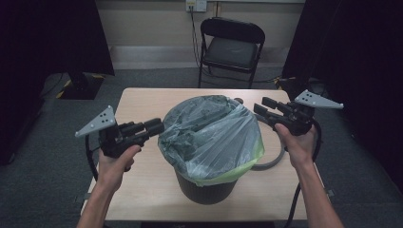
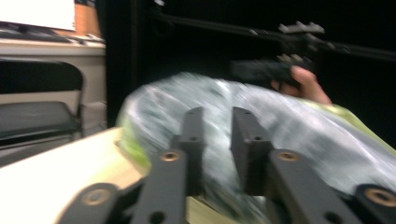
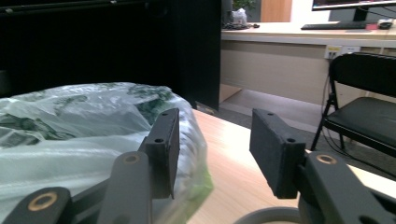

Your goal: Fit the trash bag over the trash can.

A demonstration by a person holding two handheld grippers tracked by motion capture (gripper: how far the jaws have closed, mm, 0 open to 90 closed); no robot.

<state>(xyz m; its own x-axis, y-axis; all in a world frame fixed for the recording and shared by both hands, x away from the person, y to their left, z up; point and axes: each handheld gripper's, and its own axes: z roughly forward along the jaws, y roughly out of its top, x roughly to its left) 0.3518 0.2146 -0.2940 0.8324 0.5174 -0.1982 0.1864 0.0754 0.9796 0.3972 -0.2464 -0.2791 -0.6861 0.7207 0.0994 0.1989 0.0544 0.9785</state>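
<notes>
**Translucent plastic liner flanked by two hand-held grippers**

Translucent plastic bag, grey-green and crinkled with a yellow-green hem, is stretched over the mouth of a round black waste bin that stands on the pale wooden table. The bag lies directly ahead of the left gripper, whose jaws stand slightly apart and hold nothing, their tips just beside the film. The right gripper sits at the bag's opposite side, jaws wide apart and empty; from its own view the film lies beside its left jaw. A grey ring rests on the table below this gripper. A black folding chair stands beyond the table. Judged step: approach to the bag, with neither side yet grasped. The next move probably calls for each gripper to close on a fold of film near the rim.
</notes>
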